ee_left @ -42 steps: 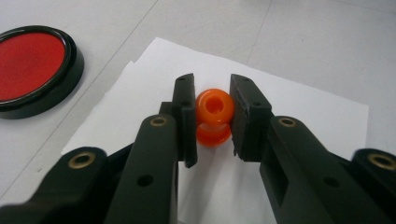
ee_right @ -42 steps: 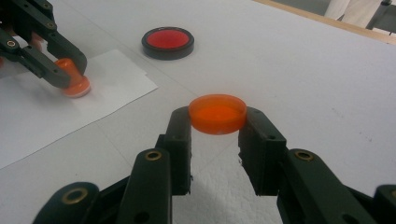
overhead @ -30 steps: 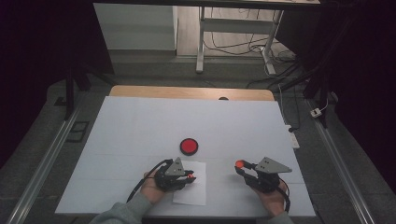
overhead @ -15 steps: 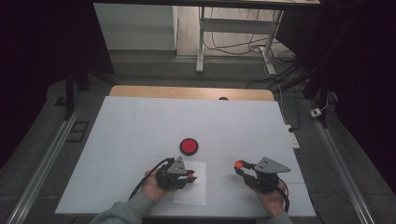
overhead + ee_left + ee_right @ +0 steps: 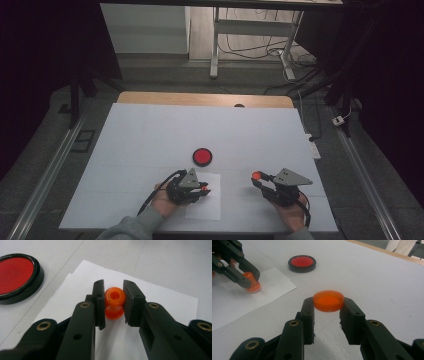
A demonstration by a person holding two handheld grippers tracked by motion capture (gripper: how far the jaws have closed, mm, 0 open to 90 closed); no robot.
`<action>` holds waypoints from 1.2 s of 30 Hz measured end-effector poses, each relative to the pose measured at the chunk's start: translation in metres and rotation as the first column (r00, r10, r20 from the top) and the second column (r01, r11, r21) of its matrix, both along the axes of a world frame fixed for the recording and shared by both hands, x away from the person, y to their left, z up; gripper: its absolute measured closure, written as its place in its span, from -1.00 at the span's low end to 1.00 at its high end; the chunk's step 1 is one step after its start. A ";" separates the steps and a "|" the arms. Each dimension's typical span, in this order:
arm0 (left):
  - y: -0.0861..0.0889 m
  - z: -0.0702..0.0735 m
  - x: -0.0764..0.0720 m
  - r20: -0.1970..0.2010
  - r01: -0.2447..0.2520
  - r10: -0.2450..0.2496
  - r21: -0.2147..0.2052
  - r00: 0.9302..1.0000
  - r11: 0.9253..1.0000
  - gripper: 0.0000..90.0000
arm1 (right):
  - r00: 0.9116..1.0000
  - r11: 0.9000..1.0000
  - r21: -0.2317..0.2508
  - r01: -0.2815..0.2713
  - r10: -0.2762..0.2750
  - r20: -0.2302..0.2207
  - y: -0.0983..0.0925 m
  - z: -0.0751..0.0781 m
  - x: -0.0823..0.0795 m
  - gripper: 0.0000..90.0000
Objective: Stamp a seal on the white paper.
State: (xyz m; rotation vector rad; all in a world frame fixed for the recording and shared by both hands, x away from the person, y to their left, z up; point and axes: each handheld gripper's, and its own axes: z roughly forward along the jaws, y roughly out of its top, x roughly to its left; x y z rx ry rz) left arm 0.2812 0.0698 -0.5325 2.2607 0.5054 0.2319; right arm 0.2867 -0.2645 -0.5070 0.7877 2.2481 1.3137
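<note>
**Stamp on paper, cap held aside**

White table (image 5: 150,135) carries a paper sheet (image 5: 212,210), the landmark for what follows. On the sheet, the left gripper (image 5: 113,302) pinches an orange stamp (image 5: 114,303), base down on the paper. Right of the sheet, well apart, the right gripper (image 5: 328,302) clamps the stamp's orange cap (image 5: 328,300) above the table. Beyond the sheet sits a red ink pad (image 5: 202,156). This looks like the pressing step; next likely comes lifting straight up, then bringing stamp and cap together, aligned.
</note>
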 end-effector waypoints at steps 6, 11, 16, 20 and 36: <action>0.006 0.014 0.000 0.026 -0.006 0.009 -0.104 1.000 0.995 0.61 | 1.000 1.000 0.002 0.007 -0.007 0.009 -0.001 0.001 -0.001 0.43; 0.019 0.029 0.002 0.012 -0.034 0.037 -0.199 0.999 0.979 0.61 | 1.000 1.000 0.004 -0.001 0.001 0.007 -0.001 0.001 0.000 0.43; 0.023 0.032 0.005 -0.011 -0.050 0.049 -0.218 0.999 0.975 0.61 | 1.000 1.000 0.002 -0.002 0.002 0.001 0.000 0.001 0.000 0.43; 0.027 0.036 0.006 -0.024 -0.060 0.056 -0.244 0.998 0.968 0.61 | 1.000 1.000 0.002 -0.004 0.004 0.002 0.000 0.001 0.000 0.43; 0.045 0.054 0.013 -0.043 -0.094 0.085 -0.315 0.995 0.944 0.61 | 1.000 1.000 0.002 -0.004 0.004 -0.002 0.001 0.000 0.000 0.43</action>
